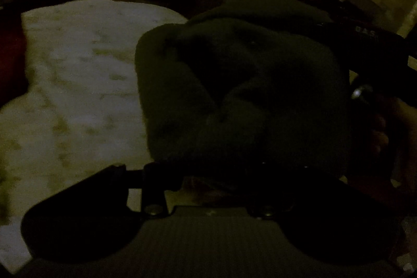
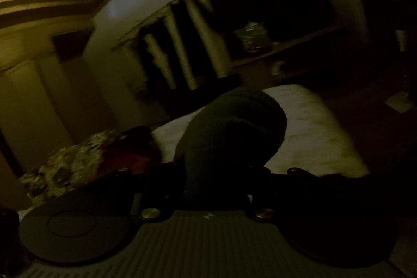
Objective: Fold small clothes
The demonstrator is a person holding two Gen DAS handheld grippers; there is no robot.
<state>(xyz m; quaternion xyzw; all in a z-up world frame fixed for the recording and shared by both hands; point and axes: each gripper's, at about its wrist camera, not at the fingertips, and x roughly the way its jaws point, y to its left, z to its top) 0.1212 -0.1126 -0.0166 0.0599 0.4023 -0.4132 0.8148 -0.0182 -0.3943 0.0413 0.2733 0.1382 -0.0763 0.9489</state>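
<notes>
A dark green garment [image 1: 234, 85] is bunched up and fills the middle of the left wrist view, held off the bed. It covers the tips of my left gripper [image 1: 224, 166], which is shut on its lower edge. At the right edge of that view the other gripper's dark body [image 1: 365, 41] meets the same cloth, with a hand [image 1: 383, 134] below it. In the right wrist view the garment [image 2: 229, 132] rises as a rounded lump from between the fingers of my right gripper [image 2: 216, 173], which is shut on it. The room is very dim.
Under the cloth lies a bed with a pale patterned sheet [image 1: 78, 74] [image 2: 312, 127]. A red cloth [image 2: 127, 158] and a mottled cushion [image 2: 65, 168] lie at its left. Behind stand pale balusters [image 2: 177, 54] and a dark shelf [image 2: 281, 43].
</notes>
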